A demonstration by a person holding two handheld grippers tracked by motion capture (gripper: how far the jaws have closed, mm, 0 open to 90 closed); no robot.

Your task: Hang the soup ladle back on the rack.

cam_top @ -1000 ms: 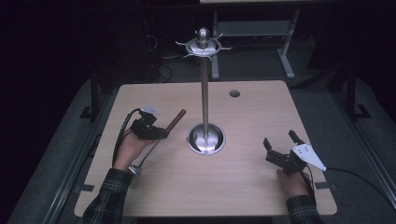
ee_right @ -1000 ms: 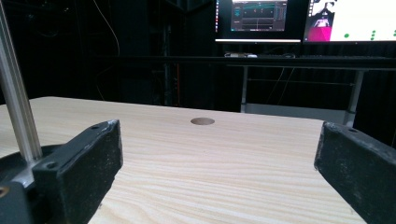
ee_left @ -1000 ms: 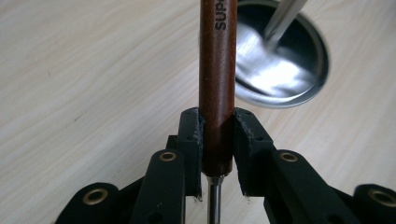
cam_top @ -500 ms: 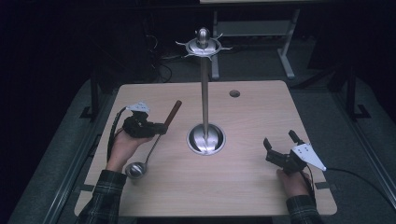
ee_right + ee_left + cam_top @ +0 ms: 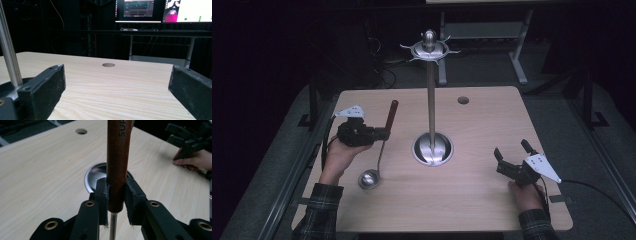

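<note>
A ladle (image 5: 388,120) with a brown wooden handle (image 5: 118,162) and a thin steel shaft hangs over the left of the table, its small round bowl (image 5: 369,178) low near the wood. My left gripper (image 5: 382,134) is shut on the handle's lower end, jaws pressed on both sides (image 5: 115,202). A tall steel stand (image 5: 431,100) with a round base (image 5: 432,149) and a hooked crown (image 5: 429,48) rises at the table's middle. My right gripper (image 5: 513,154) rests at the right, open, with nothing between its jaws (image 5: 117,82).
The light wooden table (image 5: 472,200) has a round cable hole (image 5: 463,100) at the back right. Beyond the far edge stand dark desk frames and lit monitors (image 5: 162,11). The stand's pole (image 5: 8,55) is at the left of the right gripper view.
My left gripper has lifted the ladle and tipped it from lying flat toward upright, so the bowl now hangs below my hand. The right gripper has stayed still.
</note>
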